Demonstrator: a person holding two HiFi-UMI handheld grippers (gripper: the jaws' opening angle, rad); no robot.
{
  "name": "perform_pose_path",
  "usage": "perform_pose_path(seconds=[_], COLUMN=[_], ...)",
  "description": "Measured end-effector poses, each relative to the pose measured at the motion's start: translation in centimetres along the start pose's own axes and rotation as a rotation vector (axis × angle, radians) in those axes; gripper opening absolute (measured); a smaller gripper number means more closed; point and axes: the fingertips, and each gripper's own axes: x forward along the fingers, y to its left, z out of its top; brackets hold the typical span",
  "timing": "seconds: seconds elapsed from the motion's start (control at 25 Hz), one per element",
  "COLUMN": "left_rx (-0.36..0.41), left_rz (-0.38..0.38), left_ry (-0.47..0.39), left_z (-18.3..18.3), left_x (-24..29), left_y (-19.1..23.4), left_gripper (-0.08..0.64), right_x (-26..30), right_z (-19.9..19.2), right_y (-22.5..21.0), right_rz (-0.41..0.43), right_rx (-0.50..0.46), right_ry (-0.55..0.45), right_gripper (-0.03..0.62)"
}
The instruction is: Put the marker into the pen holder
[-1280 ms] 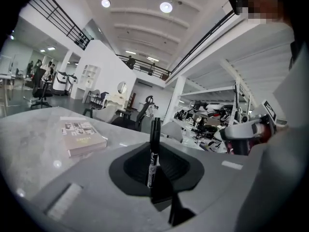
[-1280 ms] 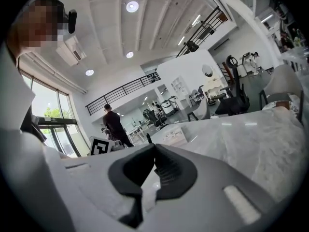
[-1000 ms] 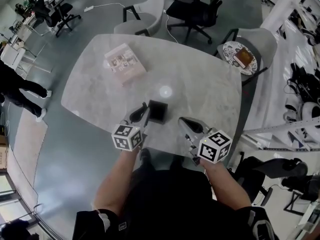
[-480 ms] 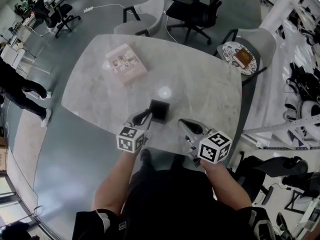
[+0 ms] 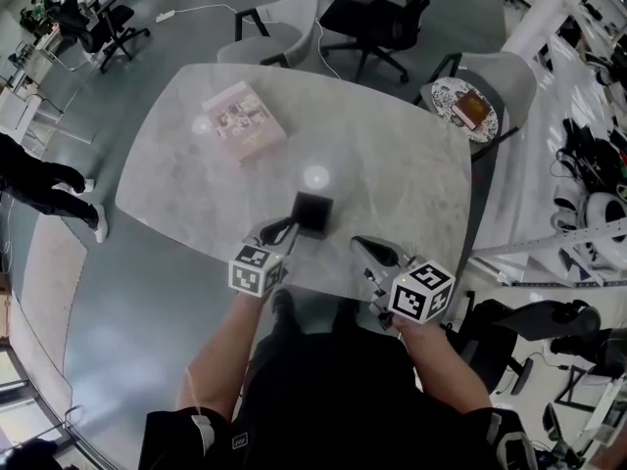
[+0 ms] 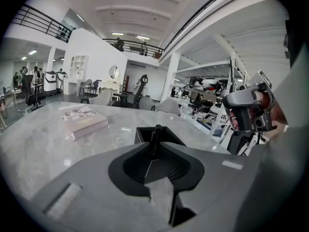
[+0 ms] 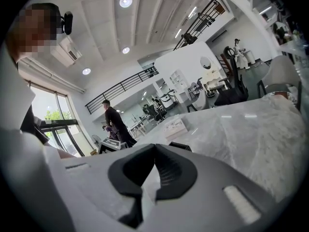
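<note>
A large open hall with a grey polished floor point(image 5: 127, 311) surrounds a rounded pale marble table point(image 5: 411, 174), which carries a black square pen holder point(image 5: 313, 213) close to its near edge. Beyond the pen holder, past the table's far side, stand a white chair point(image 5: 284, 18) and a black office chair point(image 5: 377, 18). A third chair point(image 5: 490, 86) sits off to the holder's far right. A person in dark clothes point(image 5: 39, 179) stands well to its left. A pink book point(image 5: 243, 120) lies flat on the table, well beyond the holder and to its left. A ceiling light glints on the marble point(image 5: 315, 176) just beyond the holder.

The left gripper point(image 5: 288, 227) reaches the holder's near left side. Its jaws are narrow and have just eased slightly, with the black marker point(image 6: 155, 135) upright between their tips at the holder's rim. The right gripper point(image 5: 361, 243) rests to the holder's right and nearer the person, jaws together and empty.
</note>
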Motion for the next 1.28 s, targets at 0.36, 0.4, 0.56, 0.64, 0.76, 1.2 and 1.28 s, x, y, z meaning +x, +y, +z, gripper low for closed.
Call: perform_pose_path(seconds=[0.36,0.4,0.56,0.64,0.76,1.2,1.28], left_rx=[0.035,0.041,0.123,0.154,0.156,0.171,0.183], left_rz=[-0.012,-0.009,0.008,0.006,0.002,0.015,0.024], left_ry=[0.025,0.033,0.073,0.069,0.052,0.121,0.145], left_z=[0.2,0.1,-0.2,0.6,2.0,3.3,3.1], left_x=[0.3,0.3,0.3,0.7,1.5,5.7,6.2], left_y=[0.3,0.4,0.6,0.6,0.8,2.1,2.5], left_gripper=[0.08,0.08,0.089,0.112,0.126,0.126,0.126], right_x=[0.6,0.7,0.7,0.6,0.5,-1.0,-1.3], right_z=[-0.5,-0.5,-0.6,-0.7,-0.7,-0.6,-0.5], right_y=[-0.2,-0.2,-0.1,-0.3,-0.5,-1.7,-2.1], right_rz=[-0.006,-0.007,-0.007,-0.01,-0.014,-0.049,-0.06], right_rx=[0.015,0.016,0.025,0.026,0.032,0.054,0.058], right_ry=[0.005,0.005,0.006,0.006,0.003,-0.009,-0.013], right_gripper=[0.002,0.002,0.002,0.002,0.002,0.002,0.002])
